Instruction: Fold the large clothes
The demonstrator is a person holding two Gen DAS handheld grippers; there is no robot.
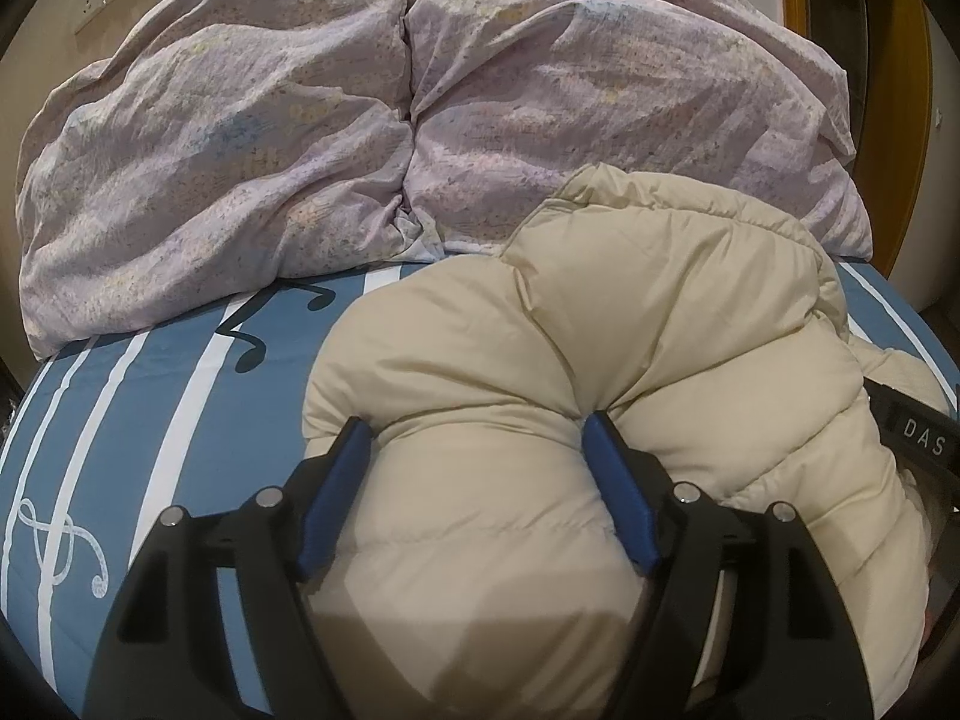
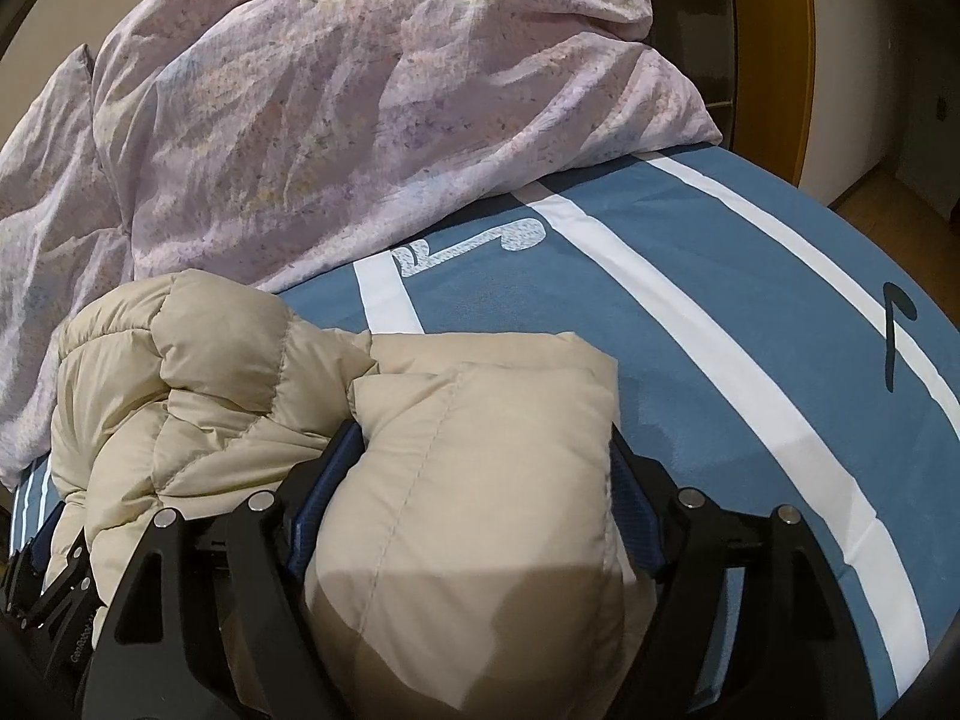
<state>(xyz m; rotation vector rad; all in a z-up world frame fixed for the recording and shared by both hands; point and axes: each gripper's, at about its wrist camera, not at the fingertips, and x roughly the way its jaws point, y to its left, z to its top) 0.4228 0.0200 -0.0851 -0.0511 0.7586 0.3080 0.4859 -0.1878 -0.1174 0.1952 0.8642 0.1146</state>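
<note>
Straddling the cream quilted puffer jacket, left gripper and right gripper pinch thick folds at six o'clock; light, springy, slippery—grip seams.

My right gripper straddled a puffy fold of the beige down jacket | jaws wide | blue striped bedsheet right | lilac duvet far.

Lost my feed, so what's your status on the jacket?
Left gripper, right gripper: each astride a jacket fold. Cream puffer jacket bunched on striped bedsheet. Lilac duvet heaped right behind.
</note>
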